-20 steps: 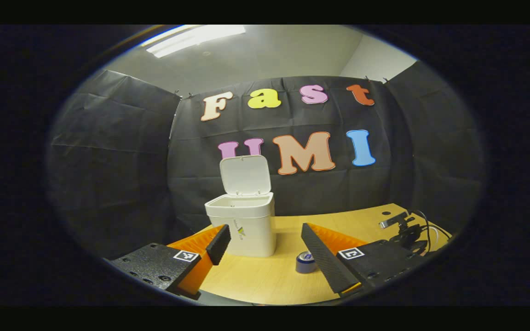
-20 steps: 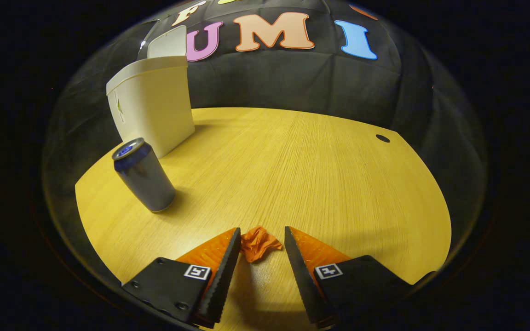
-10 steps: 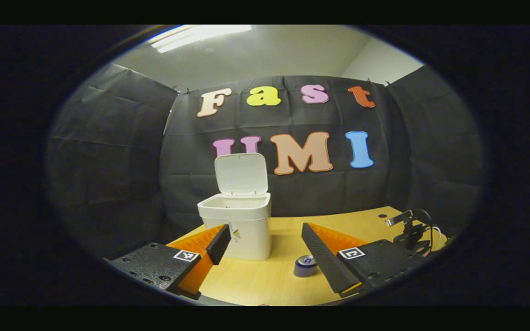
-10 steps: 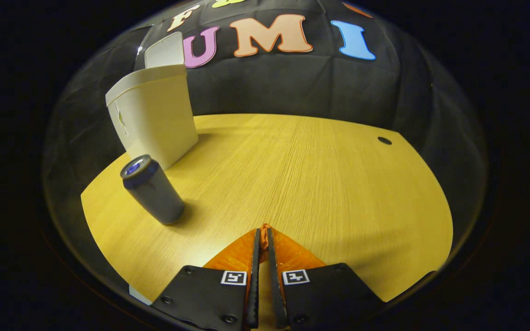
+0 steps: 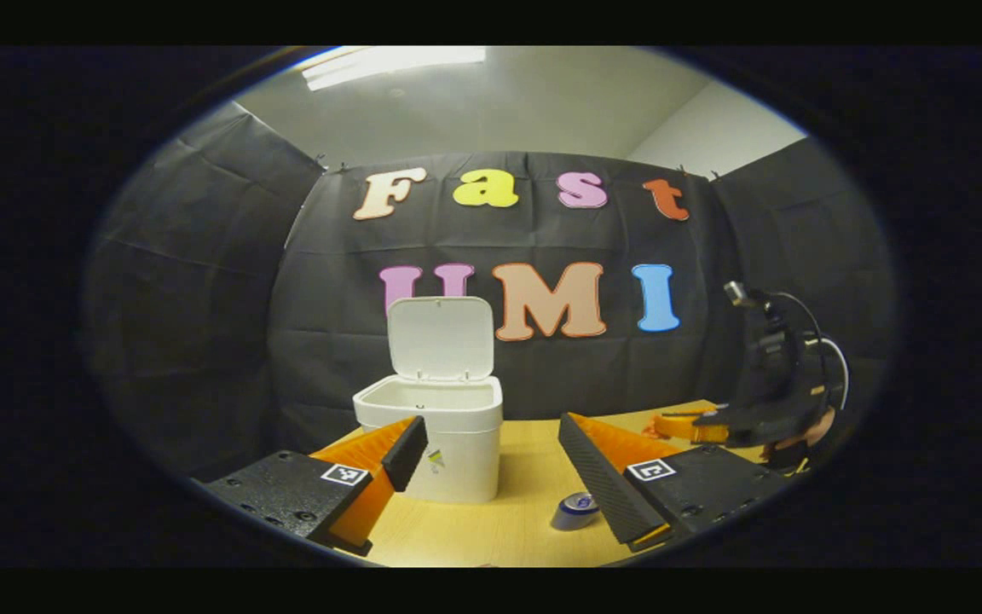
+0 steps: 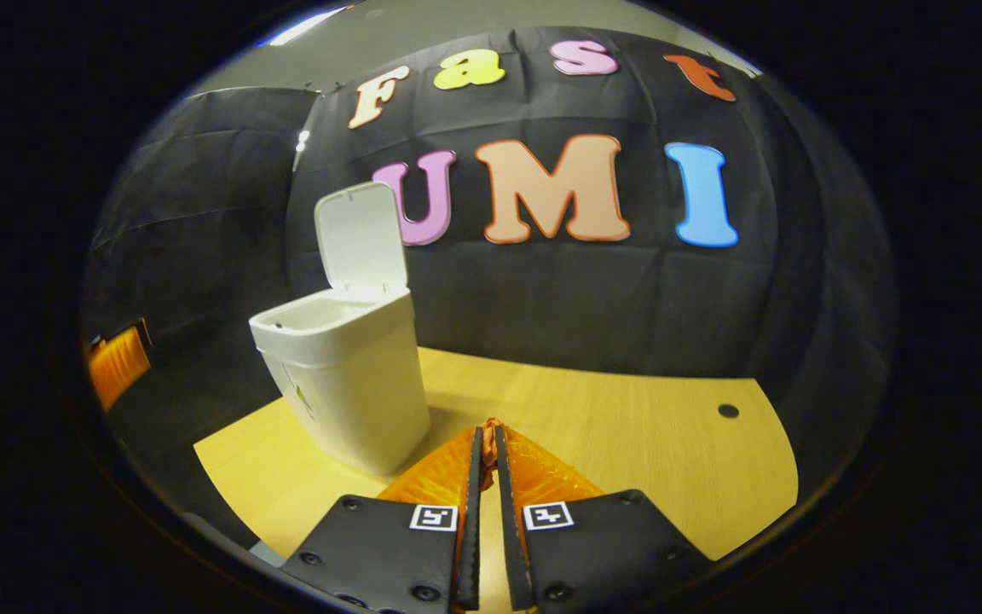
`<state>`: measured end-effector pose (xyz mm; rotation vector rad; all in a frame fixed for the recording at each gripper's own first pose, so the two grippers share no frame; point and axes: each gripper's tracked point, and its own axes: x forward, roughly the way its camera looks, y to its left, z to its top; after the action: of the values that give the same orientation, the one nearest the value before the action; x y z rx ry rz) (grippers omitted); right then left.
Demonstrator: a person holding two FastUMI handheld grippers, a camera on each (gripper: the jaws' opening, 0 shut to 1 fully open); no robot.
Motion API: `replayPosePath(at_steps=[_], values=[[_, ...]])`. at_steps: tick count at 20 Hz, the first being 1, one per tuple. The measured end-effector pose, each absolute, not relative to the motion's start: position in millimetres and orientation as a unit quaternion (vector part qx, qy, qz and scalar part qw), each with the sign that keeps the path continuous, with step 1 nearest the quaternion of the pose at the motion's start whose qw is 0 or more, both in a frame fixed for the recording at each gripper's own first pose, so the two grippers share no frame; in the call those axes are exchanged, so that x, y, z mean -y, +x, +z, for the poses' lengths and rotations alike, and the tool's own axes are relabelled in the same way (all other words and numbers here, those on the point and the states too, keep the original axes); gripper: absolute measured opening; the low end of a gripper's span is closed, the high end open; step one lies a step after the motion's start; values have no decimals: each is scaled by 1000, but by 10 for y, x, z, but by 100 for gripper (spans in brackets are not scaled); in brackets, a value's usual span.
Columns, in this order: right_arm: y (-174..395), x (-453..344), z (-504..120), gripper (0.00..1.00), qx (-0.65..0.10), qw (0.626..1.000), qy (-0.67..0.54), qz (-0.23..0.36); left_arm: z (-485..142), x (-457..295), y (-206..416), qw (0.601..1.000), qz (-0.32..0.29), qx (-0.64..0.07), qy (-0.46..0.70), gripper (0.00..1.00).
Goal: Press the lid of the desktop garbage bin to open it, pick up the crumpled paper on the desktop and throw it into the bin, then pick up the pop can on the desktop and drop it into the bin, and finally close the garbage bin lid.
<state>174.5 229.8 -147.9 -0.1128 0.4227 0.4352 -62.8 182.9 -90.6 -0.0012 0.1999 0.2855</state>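
While lid stands up, right gripper (image 6: 484, 439) is clamped on the crumpled paper (image 6: 488, 424), raised off the desk (image 6: 627, 443).

Left gripper view: left gripper (image 5: 491, 452) fingers wide apart, holding nothing; garbage bin (image 5: 436, 435) open behind them, pop can (image 5: 574, 510) upright by the right finger, bare desk between. Right gripper view: fingers nearly together, paper scrap at tips; bin front-left, open desk to the right up to its curved edge.
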Motion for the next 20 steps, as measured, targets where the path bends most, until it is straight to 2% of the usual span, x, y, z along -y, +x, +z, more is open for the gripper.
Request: replayPosePath(at_steps=[5, 8, 9, 14, 17, 19, 20], values=[[2117, -3487, -1055, 14, -152, 947, -70, 276, -1175, -2194, -641, 984, 134, -119, -23, 94], [2367, -4060, -1151, 14, -151, 943, -65, 290, -1357, -2348, -702, 981, 129, -139, -39, 90], [2438, -4184, -1192, 13, -151, 943, -64, 288, -1404, -2399, -721, 980, 130, -145, -41, 92], [2609, -4453, -1515, 16, -187, 938, -75, 283, -1605, -2531, -762, 977, 125, -165, -57, 92], [2561, -4512, -1561, 42, -205, 932, -70, 292, -1670, -2469, -748, 976, 116, -170, -65, 94], [2534, -4441, -1420, 66, -189, 934, -70, 296, -1722, -2386, -697, 977, 105, -172, -69, 94], [2524, -4373, -1327, 69, -178, 936, -70, 294, -1746, -2323, -667, 977, 98, -173, -72, 93]])
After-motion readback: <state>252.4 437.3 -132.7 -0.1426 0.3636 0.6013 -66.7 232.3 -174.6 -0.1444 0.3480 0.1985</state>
